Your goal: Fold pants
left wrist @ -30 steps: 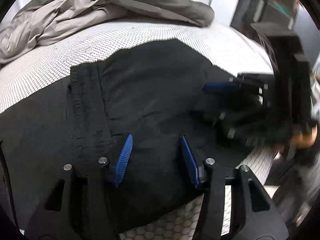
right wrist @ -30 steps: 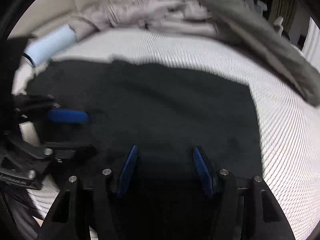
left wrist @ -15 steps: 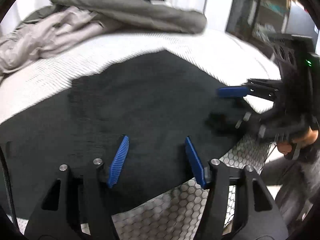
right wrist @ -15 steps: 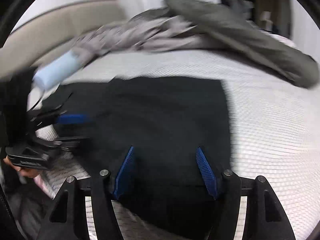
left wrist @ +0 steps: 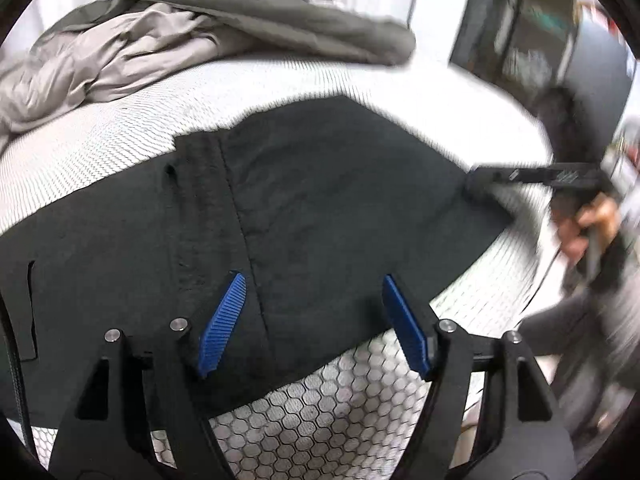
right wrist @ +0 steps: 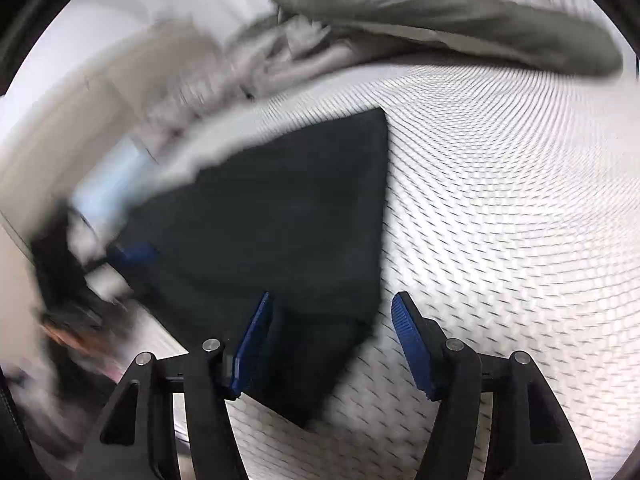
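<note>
Black pants (left wrist: 320,208) lay flat on the white, honeycomb-patterned mattress (left wrist: 328,412), running along its near edge, as a person working two hand-held grippers paused over them. The left gripper (left wrist: 312,320) hovered with its blue pads spread wide and nothing between them, directly above the near hem of the cloth, where the waistband seam (left wrist: 240,216) ran away from it toward the far side. The garment's long axis stretched crosswise to that gripper, from the left of its view to the right. The right gripper (right wrist: 332,344), equally wide and empty, sat at the opposite end, straddling the pants' near corner at the mattress edge, with cloth under its left pad and bare mattress under its right. Judged from both views, each tool was about equally close to its own end, so a lengthwise fold would likely need both to pinch the near edge. A heap of grey bedding (left wrist: 192,36) lay well apart at the far side. Motion blur smeared the left half of the right-wrist view, leaving the other gripper and a pale blue object there hard to read; the pants' left end was cut off in the left-wrist view.
</note>
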`<state>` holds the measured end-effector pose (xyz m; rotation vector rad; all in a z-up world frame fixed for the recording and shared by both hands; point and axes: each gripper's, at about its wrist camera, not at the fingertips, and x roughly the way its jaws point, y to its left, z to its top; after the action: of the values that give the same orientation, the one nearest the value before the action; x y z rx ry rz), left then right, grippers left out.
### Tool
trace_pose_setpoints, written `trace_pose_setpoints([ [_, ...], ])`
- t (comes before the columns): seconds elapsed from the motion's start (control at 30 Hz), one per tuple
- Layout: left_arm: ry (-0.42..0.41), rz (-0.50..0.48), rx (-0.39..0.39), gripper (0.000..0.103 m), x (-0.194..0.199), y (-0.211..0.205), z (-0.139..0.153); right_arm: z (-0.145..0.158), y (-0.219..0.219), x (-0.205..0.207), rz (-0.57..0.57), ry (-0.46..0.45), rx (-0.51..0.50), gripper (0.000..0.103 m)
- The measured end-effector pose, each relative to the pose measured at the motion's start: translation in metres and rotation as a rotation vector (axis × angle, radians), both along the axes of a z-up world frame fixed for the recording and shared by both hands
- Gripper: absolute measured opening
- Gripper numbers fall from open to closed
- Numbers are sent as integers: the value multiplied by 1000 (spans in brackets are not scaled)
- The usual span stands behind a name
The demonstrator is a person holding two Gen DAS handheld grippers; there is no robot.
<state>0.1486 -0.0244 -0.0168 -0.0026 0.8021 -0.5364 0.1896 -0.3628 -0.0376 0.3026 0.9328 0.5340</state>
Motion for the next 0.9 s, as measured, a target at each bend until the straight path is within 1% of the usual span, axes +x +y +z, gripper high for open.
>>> trace_pose_setpoints([
  [0.03,-7,24,-28,69,2,8,5,-3,-6,6,-22,18,55,64],
  [0.07,-13,54,-44,69,3,16,9,-12,-12,19,-55,58,126,63],
  [0.1,-17,107,-60,69,6,27,11,-19,-13,28,-74,90,170,50],
  [0.13,-14,136,-72,69,10,34,12,-28,-15,37,-91,119,213,40],
  [0.17,-8,170,-88,69,13,44,11,-38,-12,49,-113,158,260,27],
  [0.2,-1,203,-96,69,17,53,9,-43,-15,52,-120,173,283,16],
  [0.23,7,231,-99,69,19,60,7,-45,-14,57,-117,179,302,13],
  [0.27,17,256,-103,69,21,66,5,-44,-18,46,-111,172,288,11],
  [0.3,31,285,-108,69,22,74,3,-39,-16,50,-103,141,251,10],
  [0.33,42,311,-115,69,22,83,1,-27,-15,49,-96,100,232,9],
  [0.4,49,345,-120,69,20,97,-2,-3,-20,52,-95,56,211,9],
  [0.43,48,368,-115,69,16,106,-3,4,-26,52,-111,38,179,9],
  [0.47,49,388,-112,69,14,113,-3,3,-28,62,-133,41,141,10],
  [0.5,52,400,-112,69,13,118,-5,3,-33,62,-156,48,84,16],
  [0.53,60,422,-117,69,10,126,-6,-1,-36,63,-187,65,-8,23],
  [0.57,69,444,-121,69,8,132,-7,-10,-38,65,-223,92,-90,37],
  [0.6,81,472,-127,69,5,140,-7,-13,-41,65,-246,102,-115,39],
  [0.63,84,502,-144,69,-1,149,-6,-12,-44,61,-259,95,-88,39],
  [0.67,78,526,-168,69,-8,159,-5,-5,-46,58,-287,84,-66,39],
  [0.7,73,539,-177,69,-12,164,-4,4,-48,53,-311,58,-68,39],
  [0.73,71,573,-177,69,-23,174,-3,18,-48,44,-325,-5,-68,39],
  [0.77,72,600,-174,69,-34,181,-4,31,-43,38,-314,-51,-62,39],
  [0.83,84,664,-191,69,-54,201,-8,46,-33,25,-250,-97,-33,44],
  [0.87,96,683,-210,69,-61,208,-10,52,-21,20,-182,-118,-16,48],
  [0.9,116,704,-266,70,-73,220,-14,54,-11,15,-144,-131,-20,53],
])
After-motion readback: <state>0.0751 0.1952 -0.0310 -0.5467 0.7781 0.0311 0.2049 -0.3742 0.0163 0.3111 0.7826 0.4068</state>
